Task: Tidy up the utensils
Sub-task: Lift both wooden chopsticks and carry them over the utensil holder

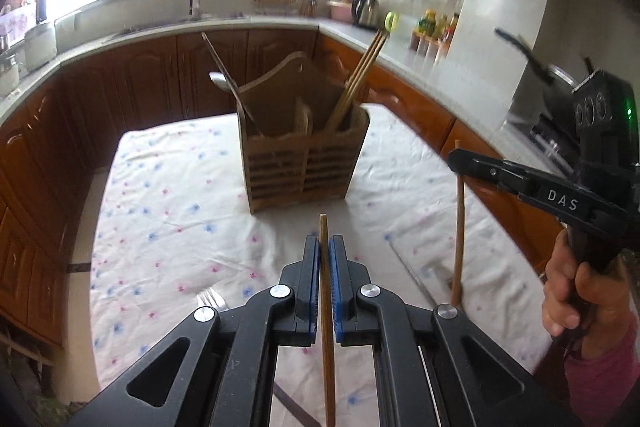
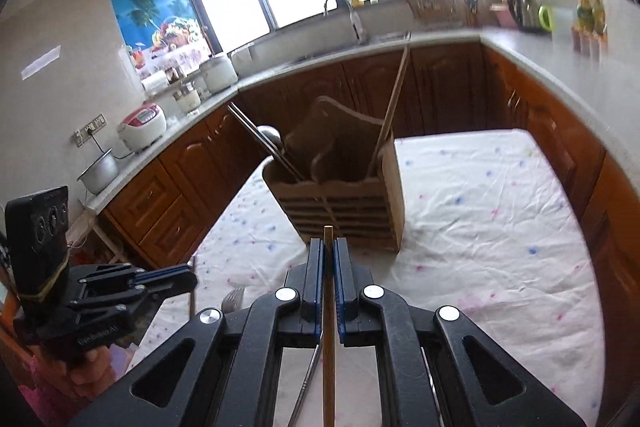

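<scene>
The wooden utensil holder [image 1: 304, 151] stood at frame centre on the floral tablecloth [image 1: 168, 211], already holding chopsticks and a spoon. A fork [image 1: 212, 299] lay on the cloth at lower left, unsorted. The left gripper [image 1: 325, 267] was clamped on one wooden chopstick [image 1: 326, 307]; the right gripper [image 2: 328, 267] pinched another chopstick [image 2: 329, 327]. Both pointed downward toward the holder.

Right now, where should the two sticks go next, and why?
Probably carry both toward the holder ahead. Each gripper, left and right, is shut on one chopstick, and more chopsticks already stand in its right-hand compartment.
</scene>
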### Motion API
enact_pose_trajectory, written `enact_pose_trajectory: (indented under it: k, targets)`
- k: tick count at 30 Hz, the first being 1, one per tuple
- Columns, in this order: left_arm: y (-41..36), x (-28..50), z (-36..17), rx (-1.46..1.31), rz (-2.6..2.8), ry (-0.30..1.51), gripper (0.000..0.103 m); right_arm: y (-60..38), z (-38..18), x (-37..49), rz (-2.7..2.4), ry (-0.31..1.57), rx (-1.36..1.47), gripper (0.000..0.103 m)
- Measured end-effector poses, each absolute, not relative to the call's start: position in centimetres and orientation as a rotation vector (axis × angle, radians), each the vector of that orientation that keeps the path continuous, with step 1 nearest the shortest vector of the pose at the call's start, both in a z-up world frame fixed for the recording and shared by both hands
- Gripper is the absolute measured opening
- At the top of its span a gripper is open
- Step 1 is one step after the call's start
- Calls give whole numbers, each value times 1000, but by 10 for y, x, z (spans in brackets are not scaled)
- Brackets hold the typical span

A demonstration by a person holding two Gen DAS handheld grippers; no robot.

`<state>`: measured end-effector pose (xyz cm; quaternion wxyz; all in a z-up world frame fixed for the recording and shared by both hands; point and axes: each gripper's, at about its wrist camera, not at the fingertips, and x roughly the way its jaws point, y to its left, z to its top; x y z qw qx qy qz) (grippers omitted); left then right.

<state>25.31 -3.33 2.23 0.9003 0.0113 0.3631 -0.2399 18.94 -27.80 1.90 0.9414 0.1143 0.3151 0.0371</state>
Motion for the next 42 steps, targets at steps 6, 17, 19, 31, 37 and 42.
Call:
enact_pose_trajectory:
  k: [6, 17, 19, 31, 37, 42]
  targets:
    - [-9, 214, 41, 1, -499, 689, 4, -274, 42, 167, 60, 578, 205, 5]
    - [32, 187, 73, -64, -495, 633, 4, -265, 64, 148, 51, 507, 157, 5]
    - [40, 186, 76, -89, -490, 612, 4, -264, 66, 146, 45, 488, 155, 5]
    - [51, 190, 82, -132, -480, 556, 4, -272, 73, 149, 3, 420, 188, 5]
    - [50, 200, 87, -143, -479, 537, 4, -279, 76, 156, -21, 389, 205, 5]
    - [48, 214, 96, -144, -478, 507, 4, -285, 82, 166, -52, 348, 222, 5]
